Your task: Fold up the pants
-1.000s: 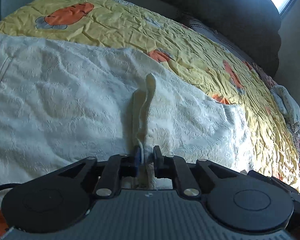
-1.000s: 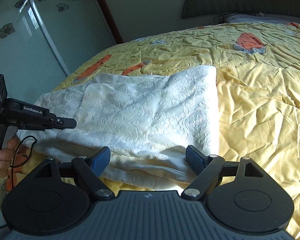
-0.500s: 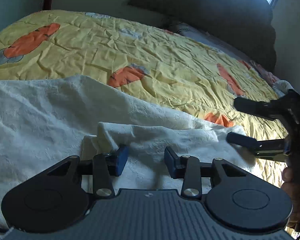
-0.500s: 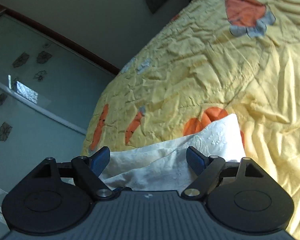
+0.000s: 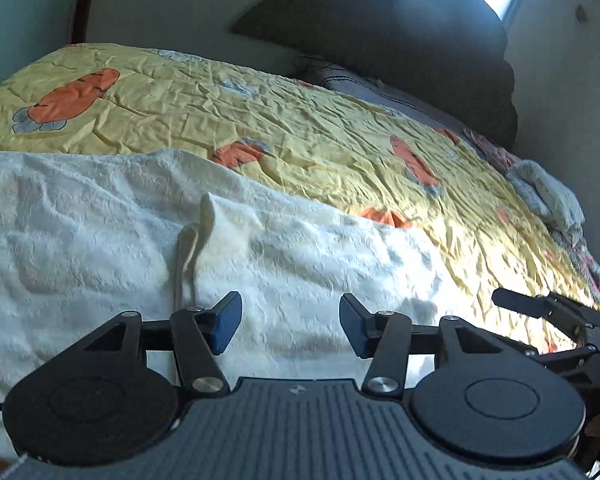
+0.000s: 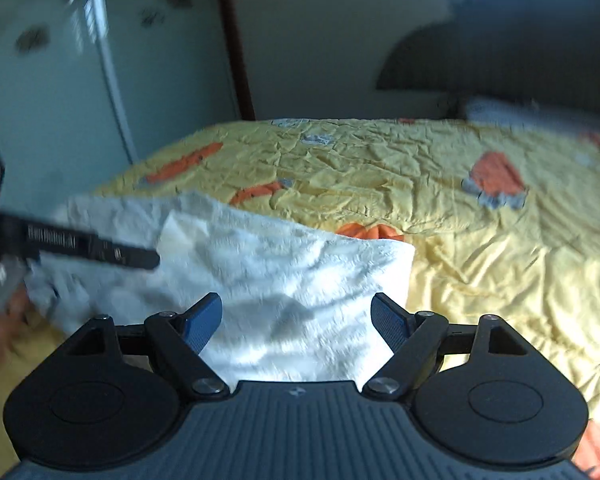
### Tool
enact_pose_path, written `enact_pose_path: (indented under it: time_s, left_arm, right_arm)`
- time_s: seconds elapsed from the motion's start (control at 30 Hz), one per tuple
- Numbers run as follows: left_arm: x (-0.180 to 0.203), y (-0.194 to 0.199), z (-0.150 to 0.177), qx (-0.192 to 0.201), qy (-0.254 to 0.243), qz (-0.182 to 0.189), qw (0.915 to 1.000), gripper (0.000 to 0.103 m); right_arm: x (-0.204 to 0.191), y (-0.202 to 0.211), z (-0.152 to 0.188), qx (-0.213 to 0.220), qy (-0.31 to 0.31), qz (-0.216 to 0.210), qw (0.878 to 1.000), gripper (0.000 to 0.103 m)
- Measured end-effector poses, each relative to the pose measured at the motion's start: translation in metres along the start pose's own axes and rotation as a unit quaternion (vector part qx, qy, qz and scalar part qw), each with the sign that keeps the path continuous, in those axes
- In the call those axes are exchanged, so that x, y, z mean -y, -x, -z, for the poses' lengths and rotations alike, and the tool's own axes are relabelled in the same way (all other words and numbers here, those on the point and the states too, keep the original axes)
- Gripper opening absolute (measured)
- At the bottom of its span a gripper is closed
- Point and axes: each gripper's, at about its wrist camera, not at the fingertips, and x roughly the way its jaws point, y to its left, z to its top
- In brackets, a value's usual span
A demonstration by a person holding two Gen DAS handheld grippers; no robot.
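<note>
White textured pants (image 5: 100, 248) are being spread on a bed (image 5: 340, 152) covered by a yellow carrot-print quilt, near a dark headboard (image 5: 420, 48). Left claw (image 5: 290, 326) is being opened, nothing gripped; right claw (image 6: 296, 320) is being held wide, empty.

We are seeing white pants (image 5: 100, 248) made of cloth with a raised, bumpy embossed weave, lying just ahead of the left gripper (image 5: 290, 330), whose matt black plastic arms are carrying blue rubbery-looking pads and shiny metal rivets. Beyond the fingertips, a yellow bedspread (image 5: 300, 132) of thin, crinkled, faintly shiny quilted cloth is showing. Past the right gripper (image 6: 296, 320), far to its left, a smooth glossy wardrobe door (image 6: 52, 92) is reflecting light.
</note>
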Motion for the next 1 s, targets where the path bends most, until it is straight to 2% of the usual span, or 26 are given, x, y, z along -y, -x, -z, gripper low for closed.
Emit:
enact_pose_path:
  time_s: [0.07,0.13,0.17,0.2,0.27,0.37,0.4,0.47,0.53,0.6,0.63,0.7,0.73,0.77,0.83,0.9,0.93,1.0]
  left_arm:
    - [0.008,-0.006,0.011,-0.008,-0.038,-0.016,0.9991,0.057]
    - [0.008,-0.015,0.022,-0.017,-0.055,-0.028,0.9979,0.057]
    - [0.007,-0.016,0.025,-0.012,-0.062,-0.029,0.9976,0.058]
    - [0.005,-0.017,0.028,-0.006,-0.066,-0.03,0.9973,0.058]
    - [0.002,-0.017,0.028,-0.005,-0.065,-0.029,0.9974,0.058]
    - [0.001,-0.02,0.029,0.007,-0.07,-0.031,0.9971,0.059]
    - [0.002,-0.021,0.029,0.014,-0.075,-0.033,0.9965,0.059]
    - [0.0,-0.013,0.028,0.018,-0.056,-0.028,0.9979,0.059]
    - [-0.014,0.011,0.03,0.04,-0.01,-0.015,0.9991,0.059]
    - [-0.036,0.044,0.033,0.076,0.038,-0.029,0.996,0.061]
    - [-0.05,0.061,0.035,0.092,0.064,-0.043,0.9927,0.062]
    - [-0.084,0.1,0.038,0.127,0.126,-0.08,0.9806,0.066]
    - [-0.104,0.123,0.039,0.147,0.16,-0.106,0.9704,0.067]
    - [-0.122,0.144,0.04,0.164,0.187,-0.129,0.9599,0.068]
    - [-0.16,0.196,0.043,0.209,0.241,-0.177,0.931,0.071]
    - [-0.193,0.245,0.047,0.253,0.284,-0.213,0.8997,0.081]
    - [-0.205,0.263,0.049,0.266,0.3,-0.223,0.8884,0.086]
    - [-0.228,0.293,0.054,0.285,0.336,-0.226,0.8689,0.103]
  right_arm:
    - [-0.02,-0.004,0.01,-0.03,0.066,0.003,0.997,0.052]
    - [-0.024,-0.008,0.015,-0.048,0.074,-0.007,0.996,0.046]
    - [-0.024,-0.01,0.018,-0.06,0.073,-0.019,0.995,0.038]
    - [-0.024,-0.011,0.021,-0.066,0.077,-0.025,0.995,0.036]
    - [-0.017,-0.009,0.027,-0.074,0.08,-0.042,0.993,0.036]
    - [-0.005,-0.012,0.026,-0.089,0.05,-0.062,0.993,0.037]
    - [-0.006,-0.012,0.023,-0.094,0.047,-0.061,0.993,0.037]
    - [-0.006,-0.009,0.012,-0.097,0.018,-0.051,0.994,0.039]
    - [-0.006,0.004,0.0,-0.063,-0.015,-0.061,0.996,0.039]
    - [-0.014,0.018,-0.012,-0.017,-0.028,-0.079,0.996,0.041]
    - [-0.023,0.019,-0.018,-0.004,-0.021,-0.082,0.996,0.045]
    - [-0.051,0.011,-0.031,0.011,0.018,-0.087,0.996,0.057]
    - [-0.068,0.003,-0.035,0.011,0.044,-0.092,0.995,0.065]
    - [-0.09,-0.008,-0.039,0.008,0.078,-0.099,0.992,0.067]
    - [-0.128,-0.029,-0.045,0.006,0.126,-0.117,0.985,0.067]
    - [-0.172,-0.049,-0.051,0.005,0.168,-0.148,0.975,0.067]
    - [-0.19,-0.057,-0.055,0.006,0.185,-0.164,0.969,0.067]
    - [-0.23,-0.077,-0.06,-0.001,0.221,-0.19,0.956,0.067]
